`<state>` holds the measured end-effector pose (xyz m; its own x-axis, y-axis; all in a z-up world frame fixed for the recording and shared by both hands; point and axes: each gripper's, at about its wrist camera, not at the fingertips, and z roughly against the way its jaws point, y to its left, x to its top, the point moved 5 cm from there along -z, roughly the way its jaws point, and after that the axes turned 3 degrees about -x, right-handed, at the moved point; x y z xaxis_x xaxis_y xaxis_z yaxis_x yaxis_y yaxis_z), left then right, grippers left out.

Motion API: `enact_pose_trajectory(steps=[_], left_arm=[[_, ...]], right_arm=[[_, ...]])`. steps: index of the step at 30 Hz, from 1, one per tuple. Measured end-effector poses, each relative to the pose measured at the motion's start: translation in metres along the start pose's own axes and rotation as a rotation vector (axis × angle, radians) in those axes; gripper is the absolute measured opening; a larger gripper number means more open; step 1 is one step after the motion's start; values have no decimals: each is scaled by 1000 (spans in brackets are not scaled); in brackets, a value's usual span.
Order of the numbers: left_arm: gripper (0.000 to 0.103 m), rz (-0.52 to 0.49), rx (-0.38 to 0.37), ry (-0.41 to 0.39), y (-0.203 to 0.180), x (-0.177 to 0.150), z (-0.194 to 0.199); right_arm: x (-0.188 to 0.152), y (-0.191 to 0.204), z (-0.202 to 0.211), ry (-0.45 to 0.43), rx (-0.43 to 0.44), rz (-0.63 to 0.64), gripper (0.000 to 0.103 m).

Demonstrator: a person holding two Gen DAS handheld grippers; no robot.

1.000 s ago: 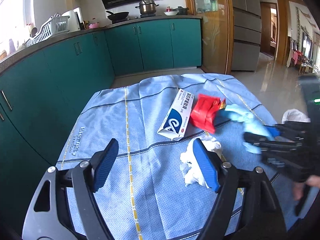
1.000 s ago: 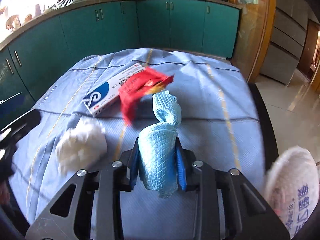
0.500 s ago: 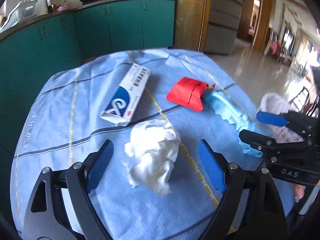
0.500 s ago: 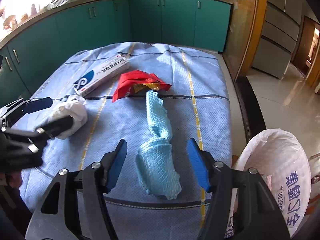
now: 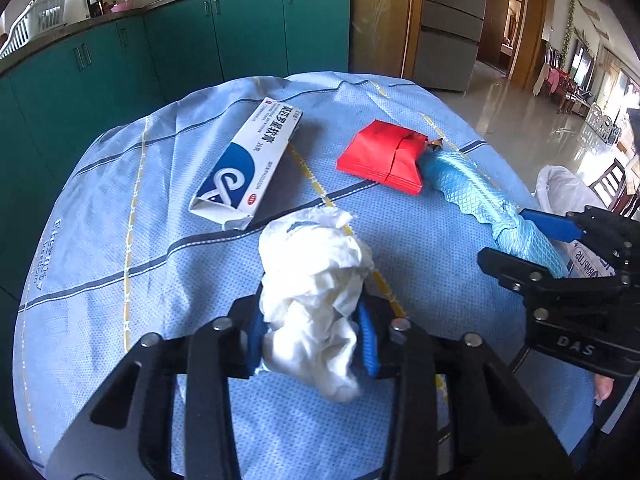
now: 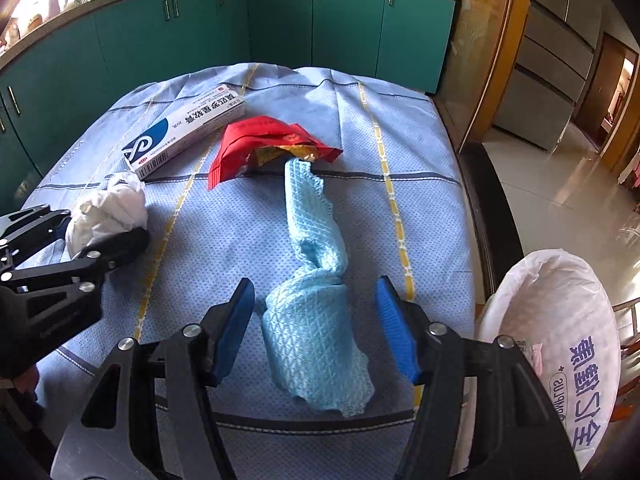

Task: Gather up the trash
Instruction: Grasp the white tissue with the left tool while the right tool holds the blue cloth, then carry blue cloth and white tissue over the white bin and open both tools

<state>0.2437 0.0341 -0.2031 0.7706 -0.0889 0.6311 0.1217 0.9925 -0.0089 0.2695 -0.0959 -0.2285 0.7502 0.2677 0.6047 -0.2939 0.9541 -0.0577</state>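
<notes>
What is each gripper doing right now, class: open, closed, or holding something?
Left gripper: jaws just closed on the white crumpled tissue.
Right gripper: open, astride the blue cloth, not gripping it.

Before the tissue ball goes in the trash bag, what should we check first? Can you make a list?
1. Left gripper squeezing the tissue ball: ok, its jaws have just been closing and the pads press on it.
2. Tissue lifted off the blue cloth-covered table: cannot tell.
3. Trash bag open and beside the table: ok.
4. Right gripper out of the way: not ok, it stands open around the blue rag, between tissue and bag.
5. Red wrapper and white box clear of the tissue: ok.
</notes>
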Motion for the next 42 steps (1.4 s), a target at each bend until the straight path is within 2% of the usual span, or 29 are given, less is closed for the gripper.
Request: enact_pose_trajectory(steps=[2, 3, 5, 6, 13, 16, 20, 27, 42], left_arm=[[37, 5, 18, -23, 4, 1, 7], [37, 6, 26, -40, 5, 2, 12], [37, 8, 35, -79, 8, 5, 23], [37, 10, 36, -101, 9, 7, 29], [37, 14, 91, -267, 12, 18, 66], [37, 20, 115, -309, 13, 21, 76], [37, 4, 138, -323, 10, 20, 79], [37, 0, 141, -319, 3, 18, 77], [37, -7, 149, -319, -2, 16, 78]], right_arm=[[1, 1, 0, -2, 8, -9, 58], [2, 1, 0, -3, 13, -9, 46], [2, 4, 1, -9, 10, 2, 35], [1, 4, 2, -10, 9, 7, 33], [2, 4, 23, -57, 42, 8, 32], [1, 1, 38, -94, 56, 16, 32], [-1, -2, 56, -147, 63, 28, 32], [-3, -26, 67, -182, 33, -38, 32], [-8, -24, 68, -189, 50, -31, 32]])
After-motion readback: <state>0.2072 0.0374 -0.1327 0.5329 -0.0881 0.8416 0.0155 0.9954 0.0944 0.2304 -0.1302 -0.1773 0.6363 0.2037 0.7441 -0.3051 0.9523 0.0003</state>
